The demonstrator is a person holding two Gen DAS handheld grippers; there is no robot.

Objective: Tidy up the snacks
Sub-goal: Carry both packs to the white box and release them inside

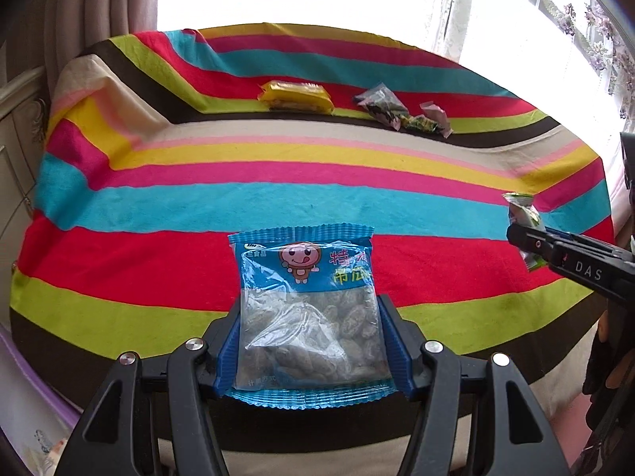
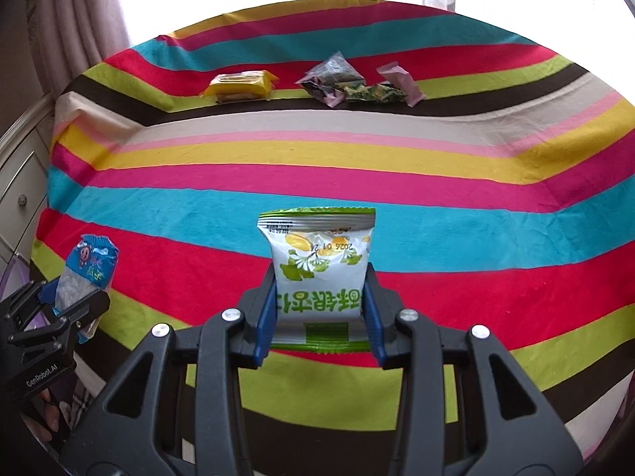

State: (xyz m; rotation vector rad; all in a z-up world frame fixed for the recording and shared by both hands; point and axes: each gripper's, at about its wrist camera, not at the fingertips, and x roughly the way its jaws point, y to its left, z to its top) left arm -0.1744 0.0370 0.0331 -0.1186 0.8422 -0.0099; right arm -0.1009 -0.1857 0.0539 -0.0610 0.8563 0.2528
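Observation:
My left gripper is shut on a blue and clear snack bag with a cartoon face, held above the striped cloth. From the right wrist view that same blue bag sits in the left gripper at the lower left. My right gripper is shut on a white and green snack packet, printed side upside down. The left wrist view shows the right gripper at its right edge with the green packet poking out. Far across the cloth lie a yellow packet and a small pile of dark, green and pink packets.
A table covered by a bright striped cloth fills both views. Curtains and a bright window stand behind it. White drawers sit to the left. A lilac object lies by the near left corner. A person's hand holds the left gripper.

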